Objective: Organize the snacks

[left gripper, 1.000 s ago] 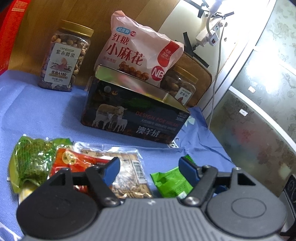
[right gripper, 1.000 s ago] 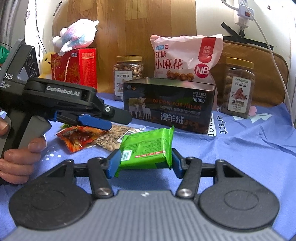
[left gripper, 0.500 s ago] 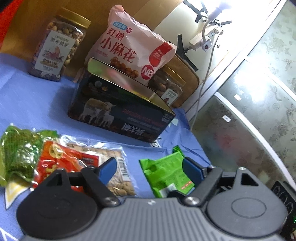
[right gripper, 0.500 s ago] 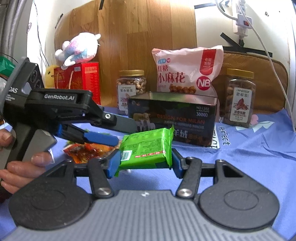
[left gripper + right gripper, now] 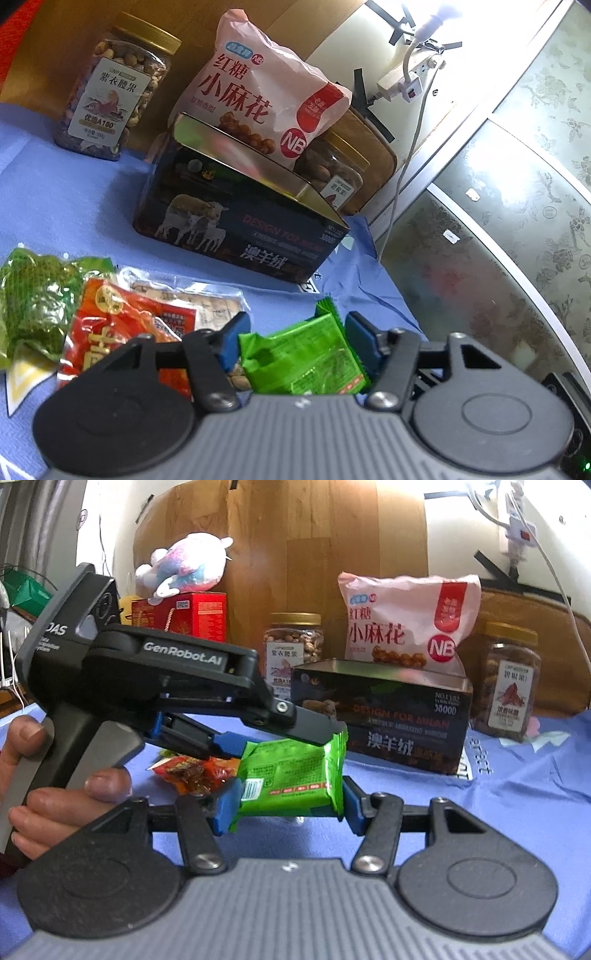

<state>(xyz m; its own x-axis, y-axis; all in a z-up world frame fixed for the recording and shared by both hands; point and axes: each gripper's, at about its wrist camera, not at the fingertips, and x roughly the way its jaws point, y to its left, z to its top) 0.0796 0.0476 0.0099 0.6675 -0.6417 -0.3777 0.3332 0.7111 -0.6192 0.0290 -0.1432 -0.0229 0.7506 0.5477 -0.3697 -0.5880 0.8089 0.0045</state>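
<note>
My right gripper (image 5: 284,805) is shut on a green snack packet (image 5: 291,771) and holds it above the blue cloth. My left gripper (image 5: 295,334) has closed around the same green packet (image 5: 306,360), its blue pads on either side; it shows from the side in the right wrist view (image 5: 280,734). An open dark tin box (image 5: 236,221) stands behind, also in the right wrist view (image 5: 384,716). A red packet (image 5: 122,325), a seed packet (image 5: 207,299) and a green mesh packet (image 5: 37,306) lie on the cloth at left.
A pink bag (image 5: 258,99) leans behind the tin between two nut jars (image 5: 114,92) (image 5: 509,683). A red gift box (image 5: 184,613) with a plush toy (image 5: 184,561) stands at back left. The cloth's right edge (image 5: 391,288) drops off beside a patterned panel.
My left gripper swung right and its jaws narrowed from wide open onto the green packet held by my right gripper. The right gripper rose slightly with the packet.
</note>
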